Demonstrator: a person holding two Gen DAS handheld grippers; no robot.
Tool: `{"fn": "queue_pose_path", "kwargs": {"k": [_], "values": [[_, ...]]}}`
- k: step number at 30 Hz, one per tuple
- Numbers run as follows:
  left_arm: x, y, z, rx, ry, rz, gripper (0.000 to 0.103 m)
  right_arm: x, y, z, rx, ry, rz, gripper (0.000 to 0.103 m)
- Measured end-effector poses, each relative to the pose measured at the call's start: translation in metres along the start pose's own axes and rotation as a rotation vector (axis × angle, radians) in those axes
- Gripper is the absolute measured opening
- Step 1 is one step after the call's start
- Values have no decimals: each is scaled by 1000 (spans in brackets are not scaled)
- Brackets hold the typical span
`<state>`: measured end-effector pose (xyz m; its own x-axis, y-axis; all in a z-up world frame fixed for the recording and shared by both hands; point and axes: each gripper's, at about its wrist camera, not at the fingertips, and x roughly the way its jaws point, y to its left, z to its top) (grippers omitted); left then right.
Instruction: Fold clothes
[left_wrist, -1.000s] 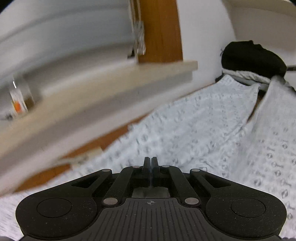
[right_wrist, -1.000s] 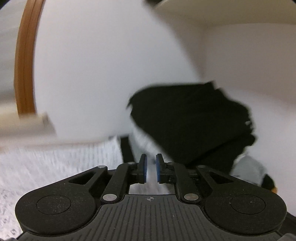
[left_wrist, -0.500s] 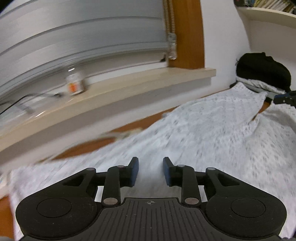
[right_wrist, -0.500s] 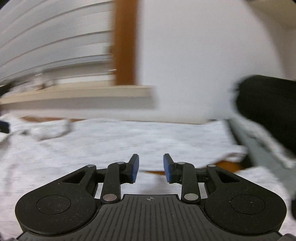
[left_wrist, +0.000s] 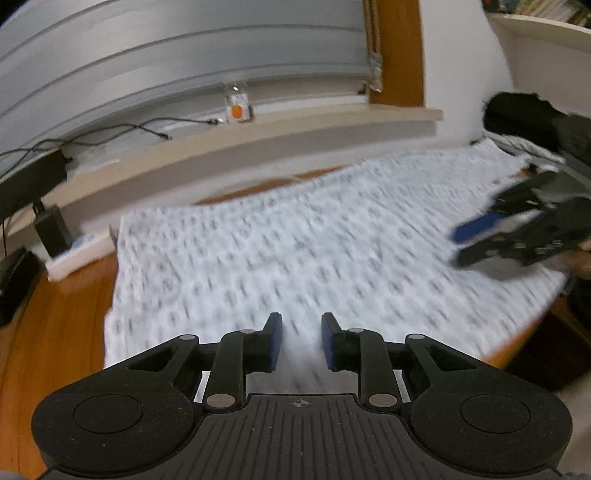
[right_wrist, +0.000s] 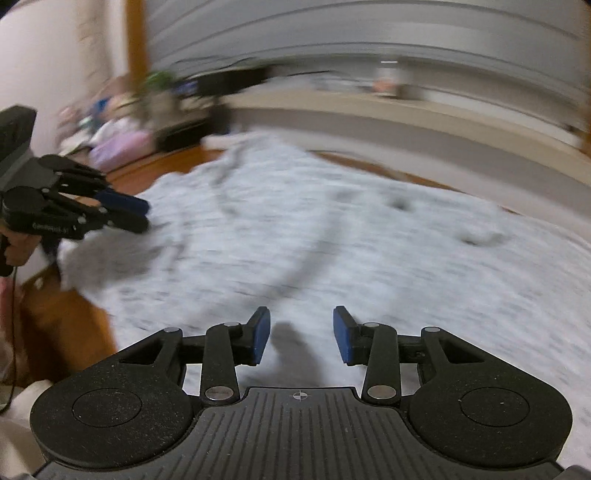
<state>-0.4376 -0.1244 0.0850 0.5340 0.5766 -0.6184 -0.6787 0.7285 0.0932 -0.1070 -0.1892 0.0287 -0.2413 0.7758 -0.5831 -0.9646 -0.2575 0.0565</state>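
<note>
L gripper (left_wrist: 301, 339) open, empty; R gripper (right_wrist: 301, 339) open, empty; white patterned garment (left_wrist: 295, 236) flat below both, untouched.

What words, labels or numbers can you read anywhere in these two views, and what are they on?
Nothing can be read for certain.
Pale lettering on the left gripper body in the right wrist view: too blurred to read.
Label with an orange picture on the small bottle on the windowsill: no legible text.
Patterned garment: a printed repeat pattern, no words.

Soft, even indoor light, heavy motion blur across both views, fisheye bending at the edges.
</note>
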Motion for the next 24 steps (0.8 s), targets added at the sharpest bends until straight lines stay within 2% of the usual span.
{"fn": "queue_pose_path", "kwargs": {"k": [7, 9, 12, 16, 20, 24], "values": [[-25, -20, -29, 6, 28, -30, 23, 23, 36, 13, -55, 40, 75, 42], [-29, -30, -31, 27, 32, -42, 23, 30, 46, 17, -71, 51, 96, 40], [-33, -45, -28, 56, 19, -68, 23, 40, 62, 23, -95, 68, 128, 3], [-30, -59, -25, 74, 6, -101, 24, 49, 73, 28, -109, 78, 149, 2], [-15, -69, -26, 101, 24, -91, 24, 51, 68, 26, -96, 85, 153, 2], [-10, -72, -23, 108, 8, -90, 25, 52, 67, 27, -86, 87, 157, 2]]}}
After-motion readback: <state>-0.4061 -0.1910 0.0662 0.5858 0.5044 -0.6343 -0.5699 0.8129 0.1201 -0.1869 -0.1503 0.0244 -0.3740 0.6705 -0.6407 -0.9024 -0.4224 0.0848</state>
